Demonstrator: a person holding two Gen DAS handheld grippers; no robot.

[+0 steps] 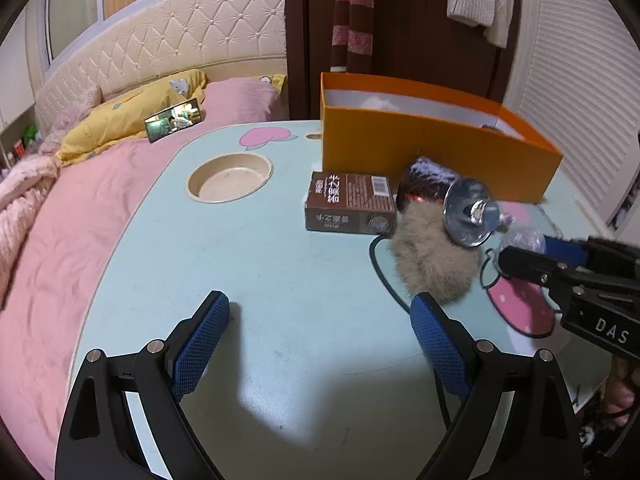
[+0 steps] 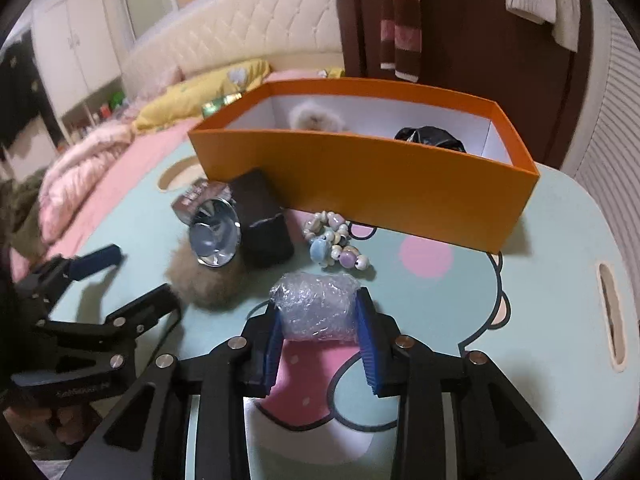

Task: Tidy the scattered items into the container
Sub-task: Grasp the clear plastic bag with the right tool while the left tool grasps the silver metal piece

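Observation:
An orange box (image 2: 360, 184) stands at the back of the light blue table (image 2: 552, 264); it also shows in the left wrist view (image 1: 424, 148). Inside lie a pale fluffy ball (image 2: 316, 118) and a black bundle (image 2: 430, 136). My right gripper (image 2: 318, 312) is shut on a bubble-wrap roll (image 2: 316, 306), seen in the left wrist view (image 1: 524, 240) too. In front of the box lie a bead bracelet (image 2: 336, 244), a dark pouch (image 2: 262, 220), a silver funnel-shaped piece (image 2: 214, 236), a tan fur pom-pom (image 1: 432, 252) and a brown carton (image 1: 350, 204). My left gripper (image 1: 320, 320) is open and empty above bare table.
A round recessed cup holder (image 1: 230, 178) sits at the table's far left. A bed with pink bedding (image 1: 60, 220), yellow pillows and a phone (image 1: 172, 124) lies to the left. A dark door with hanging clothes stands behind the box. A slot (image 2: 612, 316) cuts the table's right edge.

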